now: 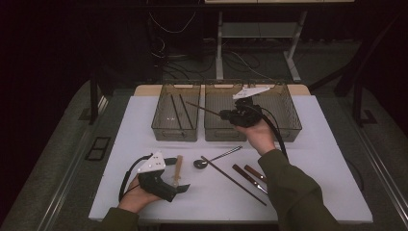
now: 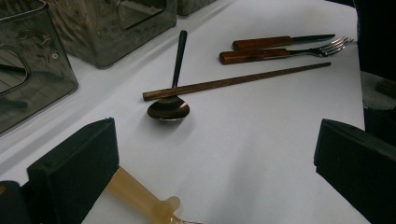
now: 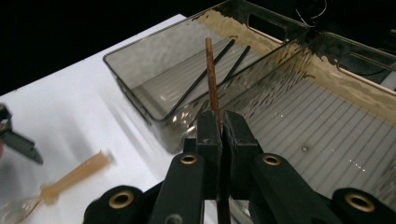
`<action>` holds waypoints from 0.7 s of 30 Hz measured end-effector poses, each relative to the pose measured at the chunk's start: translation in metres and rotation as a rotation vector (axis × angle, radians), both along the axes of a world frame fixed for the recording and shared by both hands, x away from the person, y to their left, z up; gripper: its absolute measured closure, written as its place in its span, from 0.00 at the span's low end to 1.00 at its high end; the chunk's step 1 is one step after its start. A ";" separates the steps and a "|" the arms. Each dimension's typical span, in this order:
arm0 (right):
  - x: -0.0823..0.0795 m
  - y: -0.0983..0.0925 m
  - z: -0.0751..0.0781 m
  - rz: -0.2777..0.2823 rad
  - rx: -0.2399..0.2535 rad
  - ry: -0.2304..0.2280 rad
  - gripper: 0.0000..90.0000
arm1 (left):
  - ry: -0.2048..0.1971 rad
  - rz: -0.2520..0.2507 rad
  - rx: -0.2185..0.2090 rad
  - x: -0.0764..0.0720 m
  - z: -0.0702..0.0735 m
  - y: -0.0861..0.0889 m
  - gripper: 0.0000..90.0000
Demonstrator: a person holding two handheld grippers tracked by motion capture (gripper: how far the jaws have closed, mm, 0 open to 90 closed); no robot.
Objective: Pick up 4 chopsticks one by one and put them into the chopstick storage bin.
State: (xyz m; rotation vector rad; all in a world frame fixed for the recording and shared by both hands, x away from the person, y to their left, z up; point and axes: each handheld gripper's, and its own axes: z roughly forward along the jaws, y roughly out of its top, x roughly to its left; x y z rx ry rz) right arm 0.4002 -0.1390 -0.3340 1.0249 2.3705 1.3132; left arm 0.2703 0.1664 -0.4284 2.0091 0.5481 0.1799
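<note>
The right gripper [image 3: 219, 135], clenched on a brown chopstick [image 3: 211, 74], carries it over the bins toward the left bin [image 1: 176, 131], while the left gripper [image 2: 215, 154] rests released; next, lower and release

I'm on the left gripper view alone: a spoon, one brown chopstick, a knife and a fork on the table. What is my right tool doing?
Observer: The right tool is shut on a second brown wooden chopstick, held off the table.
Operator: Near the bins?
Observer: Yes. The tool is over the right smoky clear plastic bin, and the chopstick's tip reaches over the left smoky clear plastic bin.
Operator: Anything in the left one?
Observer: Two thin black chopsticks lie on its floor.
</note>
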 end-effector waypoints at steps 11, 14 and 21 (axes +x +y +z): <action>0.026 0.030 0.002 -0.018 -0.020 0.002 0.96 | -0.003 -0.002 -0.008 0.000 0.000 0.000 0.00; 0.032 0.042 0.002 -0.018 -0.032 0.006 0.96 | -0.009 -0.007 -0.001 0.000 0.000 0.000 0.00; 0.048 0.067 -0.001 -0.019 -0.058 0.014 0.96 | -0.012 -0.012 -0.002 0.000 0.001 0.000 0.00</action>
